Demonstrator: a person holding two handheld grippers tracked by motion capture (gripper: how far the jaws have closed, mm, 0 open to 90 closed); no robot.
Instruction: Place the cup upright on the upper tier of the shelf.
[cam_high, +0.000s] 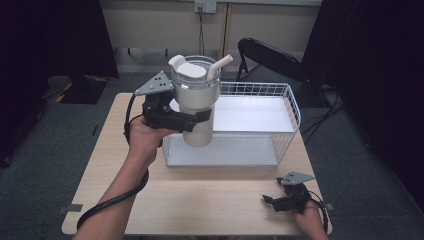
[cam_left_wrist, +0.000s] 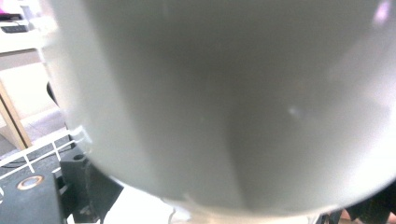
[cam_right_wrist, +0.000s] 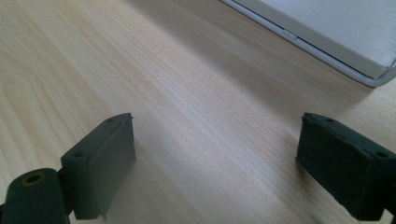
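Two grippers were in play, and only one had work. My left gripper (cam_high: 192, 120) was clamped around the lower body of the white tumbler (cam_high: 197, 102), carrying it upright in the air above the near-left corner of the wire basket (cam_high: 292, 107), which sat toward the far edge of the surface (cam_high: 220, 200). The tumbler's lid and angled straw (cam_high: 220, 64) pointed up and right, and in the left gripper view the pale tumbler wall (cam_left_wrist: 224, 102) pressed so near the lens that I could not make out the jaws themselves; from the high view I read the grip as firm on the narrow base section. My right gripper (cam_high: 275, 201) rested low near the near-right corner of the surface, spread wide with bare wood between its jaws in the right gripper view, the basket's near rim (cam_right_wrist: 327, 49) just beyond. I judged the step as the transfer: the tumbler was airborne, either going into the basket or coming out, and I could not tell which. If it was going in, the next move called for keeping it vertical, clearing the wire wall, lowering until the base met the basket floor, and only then loosening the jaws.
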